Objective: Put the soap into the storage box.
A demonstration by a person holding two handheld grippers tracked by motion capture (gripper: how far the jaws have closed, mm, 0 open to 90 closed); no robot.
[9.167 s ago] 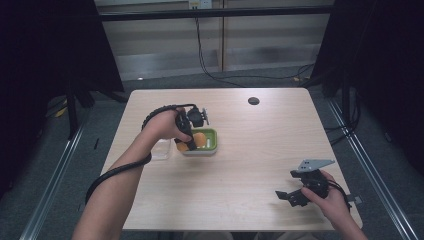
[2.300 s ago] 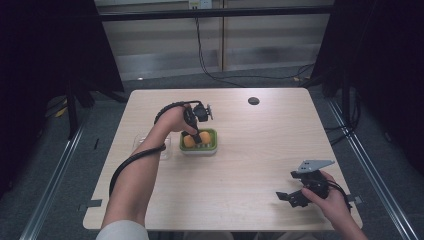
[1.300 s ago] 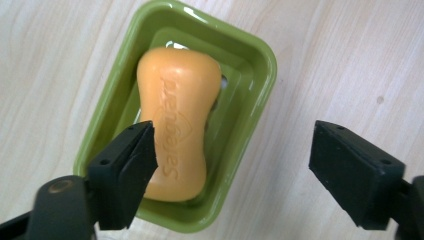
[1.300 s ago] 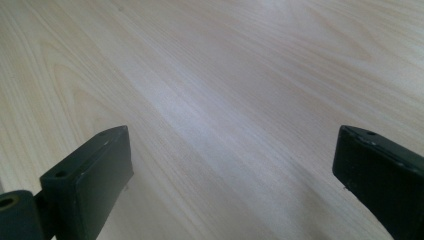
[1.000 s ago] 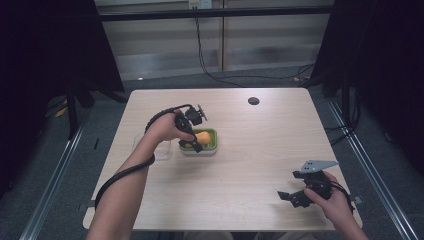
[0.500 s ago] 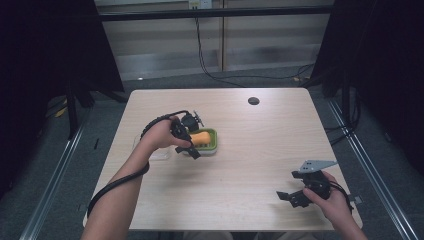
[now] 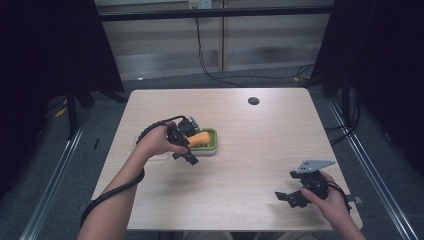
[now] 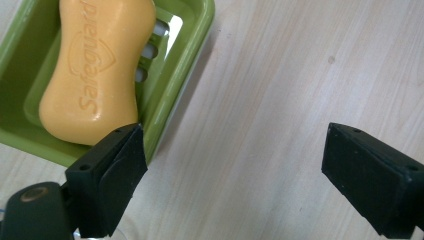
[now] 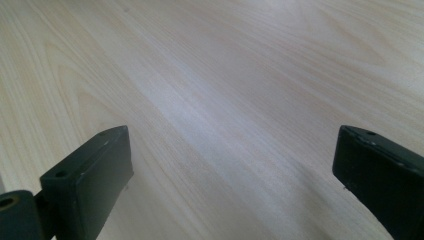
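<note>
Pale wooden table: orange waisted soap bar, embossed lettering, in green dish at ten o'clock of left gripper, whose jaws have just been opening, empty; right gripper spread wide, empty.

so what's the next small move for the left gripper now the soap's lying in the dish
Probably pull the left gripper a little further away from the green soap dish. The orange soap bar lies in the dish, and the jaws, which have just been opening, stand wide with only bare table between them. One jaw sits close by the dish rim, so backing off avoids nudging it.
</note>
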